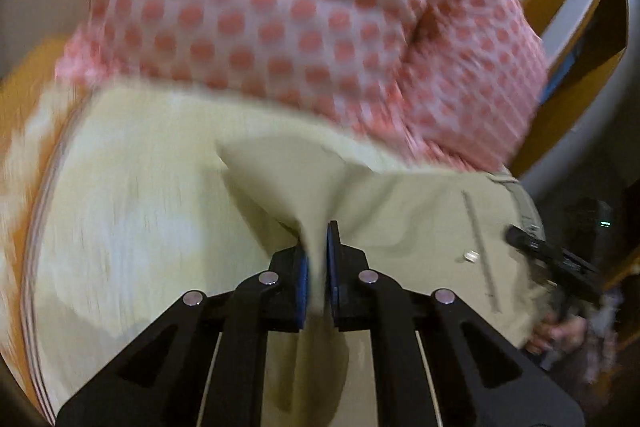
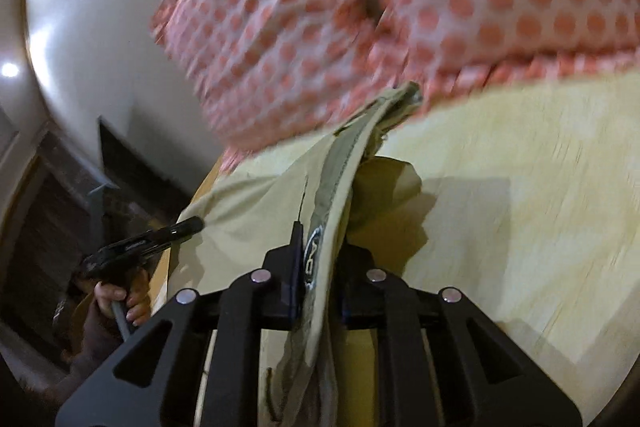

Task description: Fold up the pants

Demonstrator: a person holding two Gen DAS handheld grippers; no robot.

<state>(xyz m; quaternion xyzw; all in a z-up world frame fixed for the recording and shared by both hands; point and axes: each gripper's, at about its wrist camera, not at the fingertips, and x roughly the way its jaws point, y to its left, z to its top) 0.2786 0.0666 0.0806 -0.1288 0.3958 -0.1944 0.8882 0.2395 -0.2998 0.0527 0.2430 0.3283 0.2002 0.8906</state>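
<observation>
The khaki pants [image 1: 420,211] lie partly on a pale yellow surface [image 1: 132,211]. My left gripper [image 1: 318,247] is shut on a pinched fold of the khaki cloth. In the right wrist view my right gripper [image 2: 320,255] is shut on the waistband [image 2: 344,163] of the pants [image 2: 248,219], whose inner label shows between the pads. The right gripper [image 1: 552,259] also shows at the right edge of the left wrist view, and the left gripper [image 2: 148,243] at the left of the right wrist view. Both views are blurred.
A pink cloth with red dots [image 1: 304,15] lies just behind the pants and fills the top of both views [image 2: 400,11]. The yellow surface's edge [image 2: 200,191] runs at the left, with a dark floor and a white wall [image 2: 92,27] beyond.
</observation>
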